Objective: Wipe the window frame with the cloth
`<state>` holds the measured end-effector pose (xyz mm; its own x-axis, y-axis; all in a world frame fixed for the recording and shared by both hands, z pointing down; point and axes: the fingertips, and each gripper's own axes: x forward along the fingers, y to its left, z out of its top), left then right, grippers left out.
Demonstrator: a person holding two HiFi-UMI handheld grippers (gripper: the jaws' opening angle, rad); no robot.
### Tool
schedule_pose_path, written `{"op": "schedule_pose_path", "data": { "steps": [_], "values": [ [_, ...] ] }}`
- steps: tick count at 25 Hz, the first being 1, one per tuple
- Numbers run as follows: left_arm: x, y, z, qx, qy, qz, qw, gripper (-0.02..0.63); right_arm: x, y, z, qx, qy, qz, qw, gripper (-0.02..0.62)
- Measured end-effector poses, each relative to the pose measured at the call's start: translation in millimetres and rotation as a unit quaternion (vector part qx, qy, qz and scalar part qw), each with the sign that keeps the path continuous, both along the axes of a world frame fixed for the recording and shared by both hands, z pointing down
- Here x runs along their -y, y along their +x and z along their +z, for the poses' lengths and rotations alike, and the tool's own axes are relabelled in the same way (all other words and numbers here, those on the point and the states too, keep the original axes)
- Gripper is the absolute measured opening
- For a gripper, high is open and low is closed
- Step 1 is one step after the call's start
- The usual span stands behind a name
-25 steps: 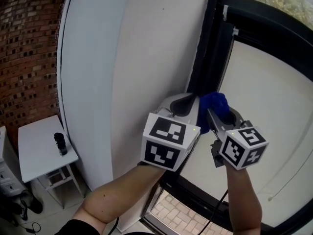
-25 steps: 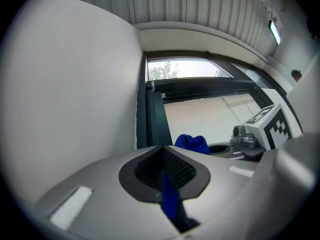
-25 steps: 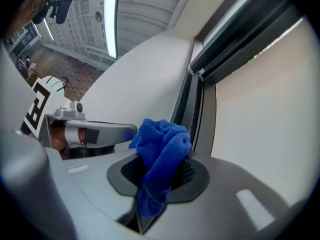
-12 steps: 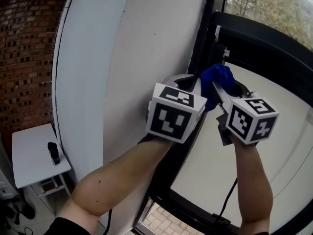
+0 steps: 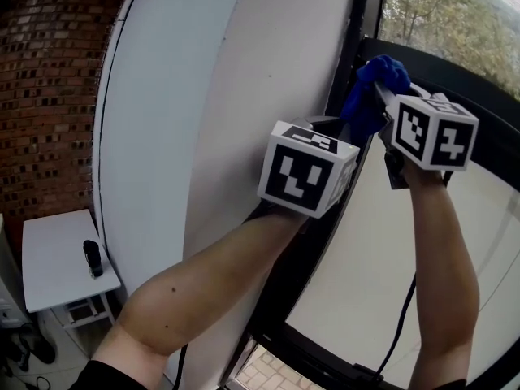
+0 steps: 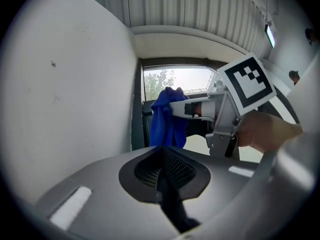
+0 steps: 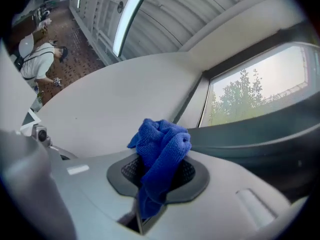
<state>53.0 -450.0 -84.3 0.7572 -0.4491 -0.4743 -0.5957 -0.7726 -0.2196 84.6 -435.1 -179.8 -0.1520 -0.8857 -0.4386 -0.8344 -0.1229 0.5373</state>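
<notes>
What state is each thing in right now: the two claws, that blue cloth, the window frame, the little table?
Blue cloth: bunched up, clamped.
Right claw: shut on the blue cloth, held high by the window frame.
Left claw: shut, empty.
Window frame: black; whether the cloth touches it, cannot tell.
Side table: upright, small dark object standing on it.

Blue cloth (image 7: 162,151), black window frame (image 5: 345,55)

- Left gripper (image 6: 162,156): smooth grey shell, black mesh-textured pads.
- Right gripper (image 7: 159,171): matching grey shell and black textured pads.
- Left cube (image 5: 309,169) and right cube (image 5: 432,134): white, printed with black square markers.
- Thin black cable (image 5: 404,323) hangs below the right gripper.
</notes>
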Motion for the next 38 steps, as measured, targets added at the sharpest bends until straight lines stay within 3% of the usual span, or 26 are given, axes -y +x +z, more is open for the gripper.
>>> {"op": "schedule_pose_path", "data": {
  "steps": [3,8,14,25,34,38],
  "values": [
    [2,-2,-1,0.008,0.015,-0.020,0.9997,-0.006,6,-4,-16,-0.013,0.012,0.031,0.999,0.084],
    [1,1,5,0.016,0.010,-0.012,0.9997,-0.006,20,-7,-21,-0.025,0.018,0.079,0.996,0.083],
    [5,-4,4,0.027,0.028,-0.028,0.9988,-0.007,32,-4,-23,-0.051,0.030,0.155,0.986,0.083],
    [-1,4,14,0.035,0.028,-0.005,0.9990,-0.006,16,8,-21,-0.040,0.027,0.185,0.981,0.084],
    [-27,-2,12,0.038,0.029,0.037,0.9982,-0.007,-17,30,-24,-0.028,0.030,0.242,0.969,0.083],
    [-40,-4,8,0.050,0.059,0.032,0.9965,-0.006,-32,47,-28,-0.023,0.026,0.263,0.964,0.083]
  ]
}}
